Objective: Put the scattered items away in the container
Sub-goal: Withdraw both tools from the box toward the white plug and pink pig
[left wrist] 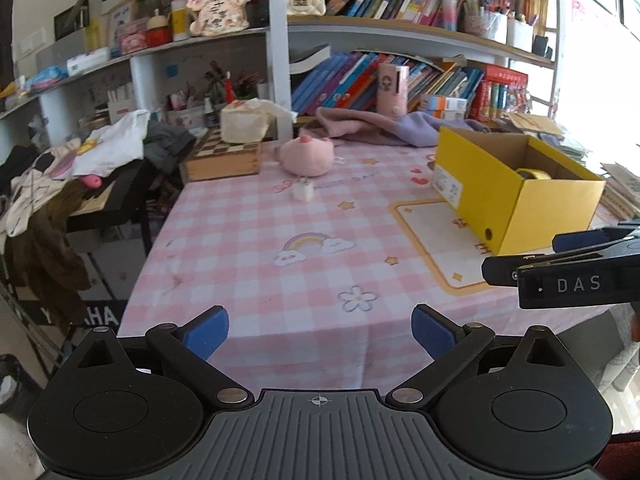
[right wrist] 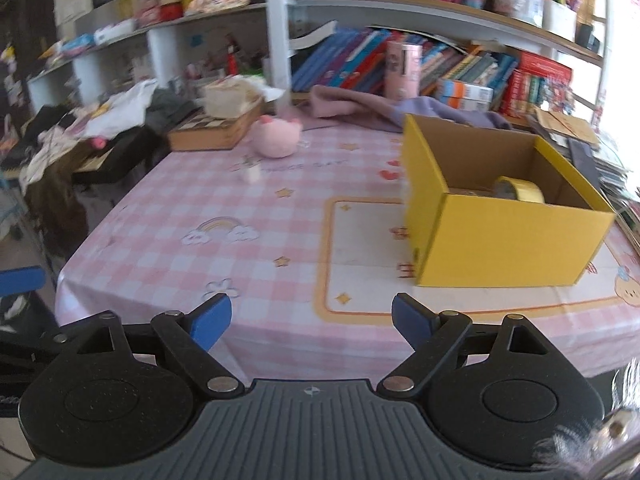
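Lying seemingly beyond right tool point(right wrist: 311, 322): charger point(right wrist: 253, 175)

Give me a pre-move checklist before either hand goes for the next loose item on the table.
1. Left tongs open with nothing between them: ok.
2. Right tongs open with nothing between them: ok.
3. Yellow box upright with its top open: ok.
4. Room left in the box: ok; only a tape roll and something flat beside it show inside.
5. Loose items located: ok; the pink plush toy and the small white block both lie on the tablecloth, apart from each other.
6. Whether the white block is a plug or something else: cannot tell, too small.
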